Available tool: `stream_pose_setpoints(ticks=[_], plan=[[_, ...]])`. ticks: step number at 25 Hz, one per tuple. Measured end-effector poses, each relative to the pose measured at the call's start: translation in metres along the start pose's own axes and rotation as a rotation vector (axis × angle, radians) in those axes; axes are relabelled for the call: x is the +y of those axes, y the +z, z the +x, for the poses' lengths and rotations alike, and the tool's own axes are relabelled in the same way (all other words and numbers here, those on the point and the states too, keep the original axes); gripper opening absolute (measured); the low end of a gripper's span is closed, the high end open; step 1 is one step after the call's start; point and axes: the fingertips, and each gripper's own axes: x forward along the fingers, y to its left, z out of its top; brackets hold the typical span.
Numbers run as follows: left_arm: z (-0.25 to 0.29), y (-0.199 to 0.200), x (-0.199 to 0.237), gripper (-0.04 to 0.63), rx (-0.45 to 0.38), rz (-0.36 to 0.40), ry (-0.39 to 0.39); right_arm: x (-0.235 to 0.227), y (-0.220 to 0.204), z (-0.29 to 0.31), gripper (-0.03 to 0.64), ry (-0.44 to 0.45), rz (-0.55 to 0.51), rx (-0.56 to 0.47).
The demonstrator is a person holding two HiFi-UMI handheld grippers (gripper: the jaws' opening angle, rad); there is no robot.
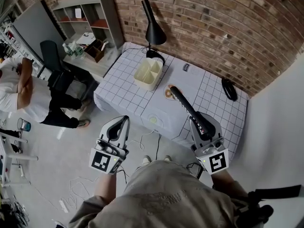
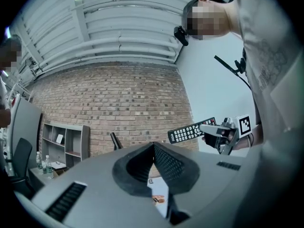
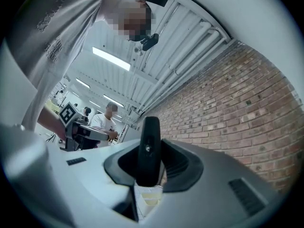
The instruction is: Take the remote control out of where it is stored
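The black remote control [image 1: 186, 107] is up in the air over the near edge of the white gridded table [image 1: 123, 91], and my right gripper [image 1: 202, 123] is shut on its near end. Its far end points at the cream divided tray [image 1: 147, 73]. In the right gripper view the remote [image 3: 149, 148] stands end-on between the pads. The left gripper view shows its button face [image 2: 192, 131] sticking out of the right gripper [image 2: 214, 129]. My left gripper [image 1: 124, 121] hovers over the floor left of the table, its jaws together with nothing in them [image 2: 153, 147].
A black desk lamp [image 1: 153, 30] stands behind the tray. A black object [image 1: 229, 89] lies at the table's right end and a small round item [image 1: 167, 92] near the middle. A person in a white shirt [image 1: 21, 96] stands at the left by a chair, desk and shelf. Cables trail on the floor [image 1: 137, 141].
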Motion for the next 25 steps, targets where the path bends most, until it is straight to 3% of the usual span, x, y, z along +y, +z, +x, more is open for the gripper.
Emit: stream_pose_setpoints(ticks=[6,11,25], plan=[[-0.008,-0.003,0.01,0.005,0.004,0.006,-0.007,0.014,0.004,0.005,0.097,-0.006,-0.025,-0.005],[-0.009,-0.011,0.009,0.005,0.037,0.064,-0.029,0.024,0.005,0.006,0.097,-0.008,-0.032,-0.002],[-0.015,-0.013,0.017,0.005,0.043,0.039,-0.05,0.038,-0.006,0.012,0.097,-0.015,-0.047,0.05]])
